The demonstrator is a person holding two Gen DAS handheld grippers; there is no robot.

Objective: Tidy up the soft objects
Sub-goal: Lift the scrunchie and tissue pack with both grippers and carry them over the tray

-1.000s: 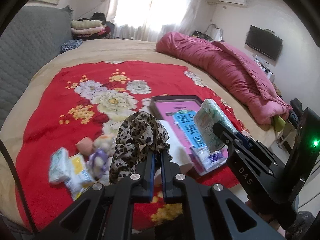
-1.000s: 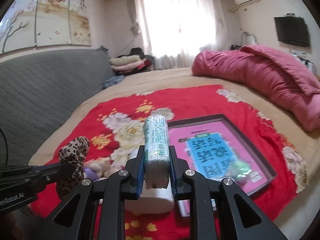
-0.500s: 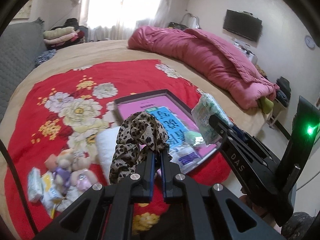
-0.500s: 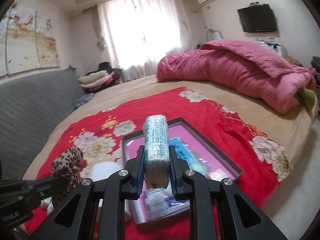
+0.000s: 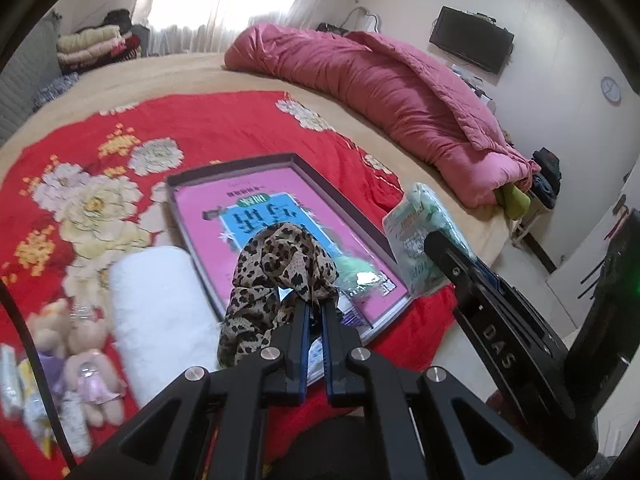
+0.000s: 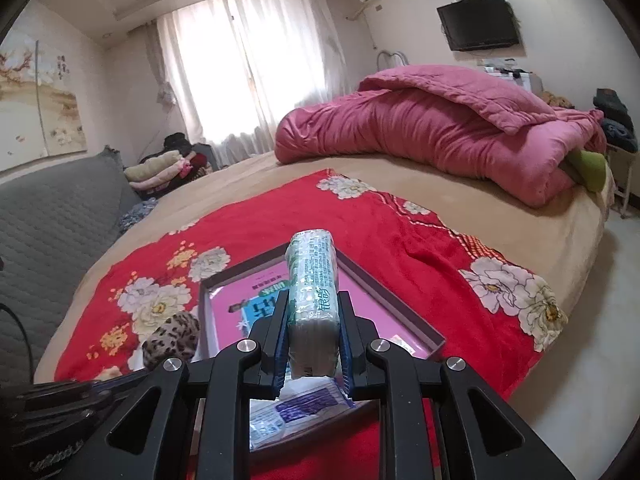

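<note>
A shallow dark-rimmed tray [image 5: 340, 196] with a pink printed floor is seen on the red floral blanket [image 5: 224, 128]; small plastic packets [image 6: 296, 404] are lodged at its near end; a leopard-print scarf [image 5: 280, 276] is pinched between the pressed-together left gripper [image 5: 314, 312] fingers, held over the tray (angled downward); a tissue pack [image 6: 314, 280] is clamped by the right gripper [image 6: 314, 344], above the tray's near-right part.

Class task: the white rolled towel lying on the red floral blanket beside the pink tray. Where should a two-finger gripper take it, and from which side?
Probably grip the white rolled towel across its narrow width near mid-length, coming from above. It lies flat and long beside the tray, with plush dolls on its other side, so the sides look crowded.
</note>
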